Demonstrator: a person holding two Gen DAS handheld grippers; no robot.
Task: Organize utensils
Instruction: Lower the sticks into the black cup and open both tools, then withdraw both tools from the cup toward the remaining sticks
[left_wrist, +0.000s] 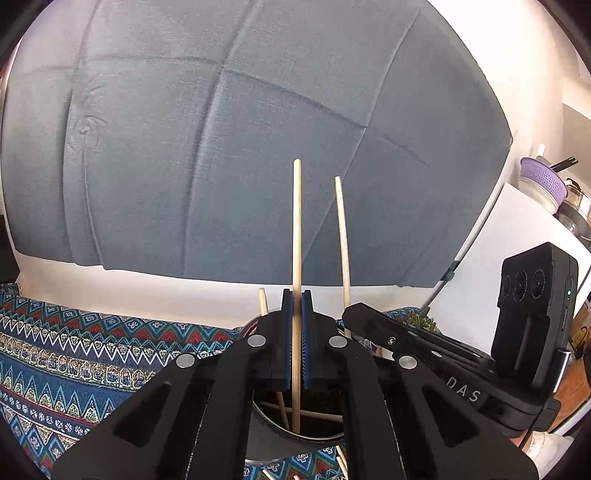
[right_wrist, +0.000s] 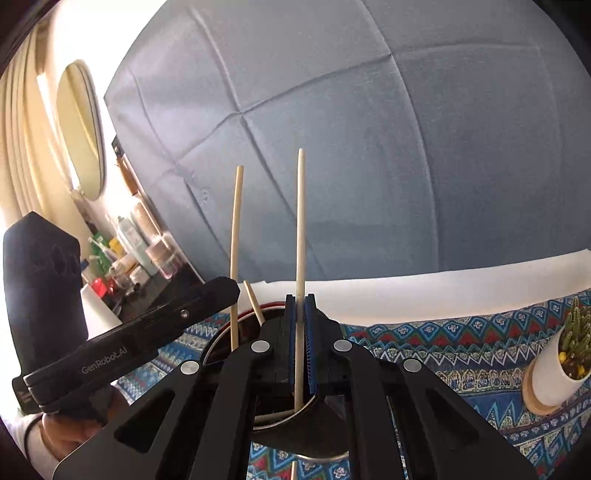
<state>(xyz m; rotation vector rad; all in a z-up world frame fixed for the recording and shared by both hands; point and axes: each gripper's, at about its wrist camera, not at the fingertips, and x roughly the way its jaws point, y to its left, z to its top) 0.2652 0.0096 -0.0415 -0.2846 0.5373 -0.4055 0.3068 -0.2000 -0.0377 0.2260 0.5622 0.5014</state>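
Observation:
My left gripper (left_wrist: 296, 308) is shut on a pale wooden chopstick (left_wrist: 296, 229) that stands upright, its lower end inside a round metal holder (left_wrist: 295, 437). My right gripper (right_wrist: 300, 312) is shut on a second upright chopstick (right_wrist: 300, 229), whose lower end dips into the same holder (right_wrist: 218, 341). Each gripper shows in the other's view: the right one (left_wrist: 351, 314) with its chopstick (left_wrist: 343, 236), the left one (right_wrist: 232, 290) with its chopstick (right_wrist: 235, 240). Several more chopsticks lie inside the holder; one (right_wrist: 254, 301) leans out at the back.
The holder stands on a blue patterned cloth (left_wrist: 74, 354). A cactus in a white pot (right_wrist: 554, 373) is at the right. Loose chopsticks (left_wrist: 341, 461) lie on the cloth in front. A blue padded panel (left_wrist: 221, 147) fills the background; bottles (right_wrist: 129, 243) crowd a shelf at the left.

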